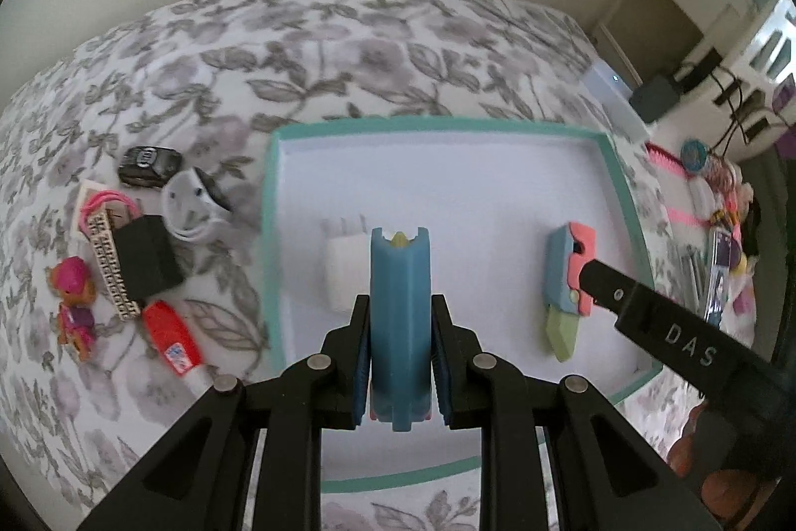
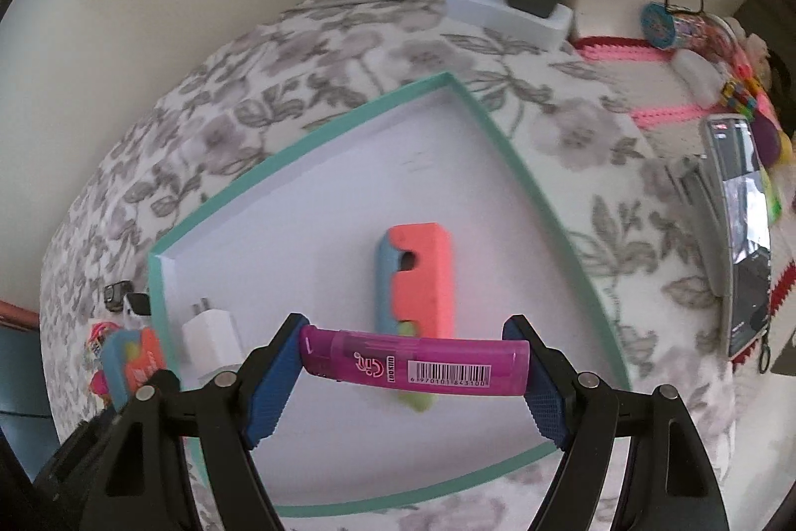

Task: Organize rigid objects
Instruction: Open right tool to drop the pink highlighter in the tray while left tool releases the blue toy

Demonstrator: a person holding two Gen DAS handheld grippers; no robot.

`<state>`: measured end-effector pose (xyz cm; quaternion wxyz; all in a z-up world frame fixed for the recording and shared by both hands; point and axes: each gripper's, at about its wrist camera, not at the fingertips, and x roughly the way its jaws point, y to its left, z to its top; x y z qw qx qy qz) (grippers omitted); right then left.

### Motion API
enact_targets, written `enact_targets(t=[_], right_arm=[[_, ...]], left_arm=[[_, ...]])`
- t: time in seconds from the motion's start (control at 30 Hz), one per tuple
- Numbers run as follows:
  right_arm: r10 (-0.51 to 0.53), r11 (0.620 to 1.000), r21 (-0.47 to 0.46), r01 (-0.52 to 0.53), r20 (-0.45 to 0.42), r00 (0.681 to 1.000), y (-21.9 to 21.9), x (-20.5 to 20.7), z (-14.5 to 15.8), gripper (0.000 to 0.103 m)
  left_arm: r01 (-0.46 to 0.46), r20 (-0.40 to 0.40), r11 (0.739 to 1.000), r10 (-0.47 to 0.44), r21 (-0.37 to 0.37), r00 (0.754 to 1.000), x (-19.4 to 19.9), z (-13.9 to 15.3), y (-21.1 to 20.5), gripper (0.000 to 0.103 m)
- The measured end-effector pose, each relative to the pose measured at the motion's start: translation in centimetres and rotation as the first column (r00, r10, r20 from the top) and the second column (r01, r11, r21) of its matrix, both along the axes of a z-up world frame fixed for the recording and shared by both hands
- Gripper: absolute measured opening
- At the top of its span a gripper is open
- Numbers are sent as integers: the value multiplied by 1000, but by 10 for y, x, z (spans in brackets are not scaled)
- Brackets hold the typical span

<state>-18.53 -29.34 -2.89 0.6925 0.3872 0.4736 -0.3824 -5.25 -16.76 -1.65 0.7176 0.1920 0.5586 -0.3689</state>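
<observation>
Both grippers hang over the teal-rimmed tray (image 1: 271,202): the left gripper (image 1: 400,357) pinches a blue plastic toy knife (image 1: 398,307) edgewise, the right gripper (image 2: 413,374) clamps a glossy magenta glue stick (image 2: 415,362) end to end. That smooth cylinder could well pop free and roll. Dropped carelessly, either might land on the white charger (image 2: 211,344) or the coral-and-blue toy knife (image 2: 423,277) lying flat inside.

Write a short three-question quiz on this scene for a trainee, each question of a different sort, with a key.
1. True or false: the white charger lies inside the teal-rimmed tray.
2. What does the right gripper hold? A) purple glue stick B) toy car C) red tube
3. Fill in: the left gripper is shut on a ____ toy knife.

Key: 1 true; 2 A; 3 blue.
</observation>
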Motion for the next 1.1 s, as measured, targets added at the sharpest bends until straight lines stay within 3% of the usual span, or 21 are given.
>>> enact_targets(t=[0.7,1.1], right_arm=[[14,1000,24,-13,-53,998,-6,-4,-17,82],[20,999,41,-17,-74,997,-5,-3,-26,82]], left_arm=[[41,-24,992,-38,122,999,-17,-34,-17,23],[38,-36,991,-34,125,999,-17,-34,-18,23]])
